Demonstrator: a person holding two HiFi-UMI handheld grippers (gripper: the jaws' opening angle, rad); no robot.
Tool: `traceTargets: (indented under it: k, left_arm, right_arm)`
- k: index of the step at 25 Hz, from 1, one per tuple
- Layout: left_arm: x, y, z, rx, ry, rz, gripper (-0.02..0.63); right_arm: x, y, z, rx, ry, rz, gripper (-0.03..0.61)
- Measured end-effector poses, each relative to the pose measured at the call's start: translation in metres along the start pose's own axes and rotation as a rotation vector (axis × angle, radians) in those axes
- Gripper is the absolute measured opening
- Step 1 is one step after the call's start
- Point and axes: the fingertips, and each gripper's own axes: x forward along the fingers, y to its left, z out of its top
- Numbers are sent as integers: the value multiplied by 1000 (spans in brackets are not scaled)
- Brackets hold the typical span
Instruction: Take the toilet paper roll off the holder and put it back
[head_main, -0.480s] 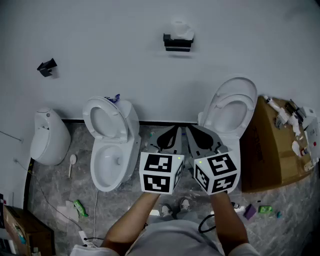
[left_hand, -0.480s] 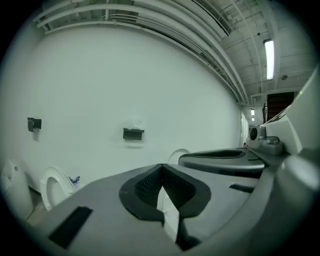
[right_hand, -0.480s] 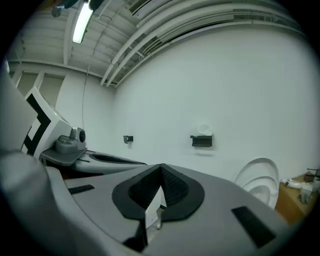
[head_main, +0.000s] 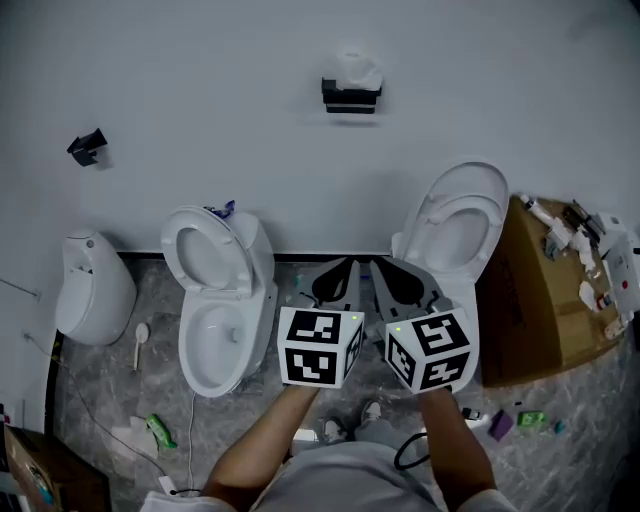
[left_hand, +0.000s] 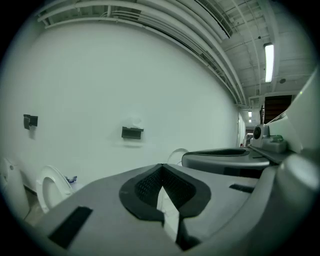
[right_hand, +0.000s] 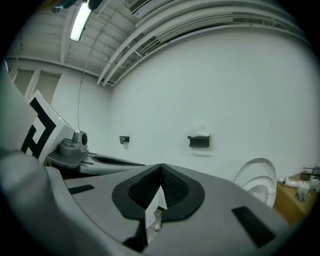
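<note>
A white toilet paper roll (head_main: 358, 68) rests on a black holder (head_main: 351, 96) mounted high on the white wall. The roll (left_hand: 133, 122) and holder (left_hand: 132, 132) show small and far off in the left gripper view. In the right gripper view the roll (right_hand: 200, 130) and holder (right_hand: 199, 142) are just as distant. My left gripper (head_main: 349, 264) and right gripper (head_main: 379, 264) are held side by side, well below the holder and pointing toward the wall. Both are shut with nothing between their jaws (left_hand: 161, 168) (right_hand: 161, 168).
Below the holder stand two white toilets with raised lids, one left (head_main: 215, 300) and one right (head_main: 455, 225). A white fixture (head_main: 90, 292) sits at far left and a cardboard box (head_main: 540, 300) with small items at right. A second black bracket (head_main: 87, 146) is on the wall. Litter lies on the floor.
The head view has shifted a little, so the holder and toilets sit slightly differently in frame. Both grippers stay side by side and shut.
</note>
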Motion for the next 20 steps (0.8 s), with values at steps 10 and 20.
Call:
traceTargets:
  k: [10, 20]
  left_arm:
    - [38, 13, 10, 13, -5, 2, 3]
    - [120, 38, 32, 12, 0, 37, 3]
  right_arm:
    - [33, -26, 4, 0, -10, 9, 2]
    - [100, -83, 14, 5, -14, 50, 2]
